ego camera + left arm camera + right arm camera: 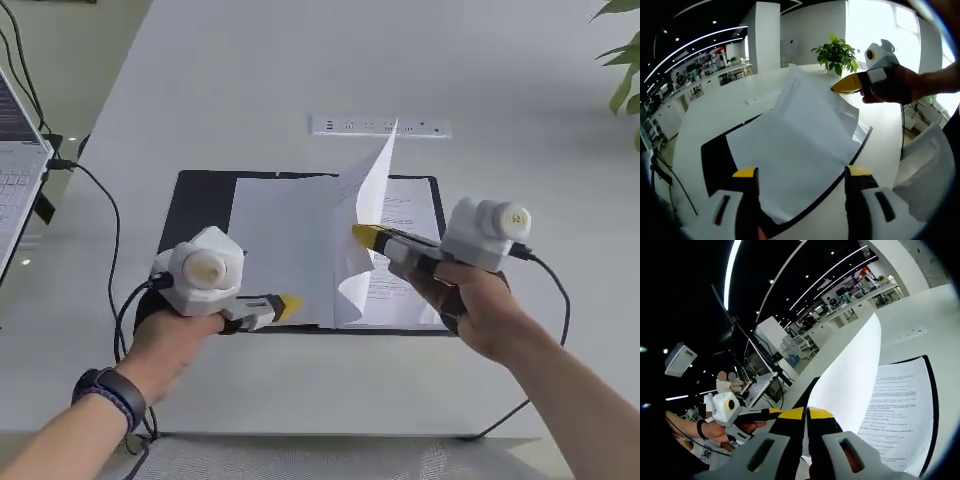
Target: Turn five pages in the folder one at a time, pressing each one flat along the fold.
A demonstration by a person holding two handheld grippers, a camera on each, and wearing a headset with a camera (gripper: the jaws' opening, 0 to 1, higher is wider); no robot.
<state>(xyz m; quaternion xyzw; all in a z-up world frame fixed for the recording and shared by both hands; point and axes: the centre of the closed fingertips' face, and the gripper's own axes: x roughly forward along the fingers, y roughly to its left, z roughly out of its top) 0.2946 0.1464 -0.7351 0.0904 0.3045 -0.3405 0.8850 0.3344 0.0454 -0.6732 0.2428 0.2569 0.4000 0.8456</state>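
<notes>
So the folder (198, 205) lies open in the middle of the head view on the white bench (300, 60). The page (368, 185) in play is standing nearly upright over the fold, its top corner poking up toward the power strip (380, 126) near the top of the frame. The right gripper (366, 236) has its jaws closed on that sheet's free edge; in the right gripper view the two yellow tips sit pressed together with the white paper rising from them. The left gripper (288, 306) is at the lower left, jaws apart and holding nothing, down by the bottom edge of the left-hand stack (280, 235). I can't tell if it's actually touching the paper. My take on doing this bit well: carry the sheet over toward the left of the frame in a gentle arc rather than tugging it. The lower part is curling, and a hard pull near the binding could crease or tear it. Let go only once it's lying on the left-hand stack, then run a gripper along the fold from the top of the frame to the bottom so it goes flat. I'd use the left one to pin the sheet first so it doesn't spring back. Also worth checking only one sheet is pinched, since I can't tell from here.
</notes>
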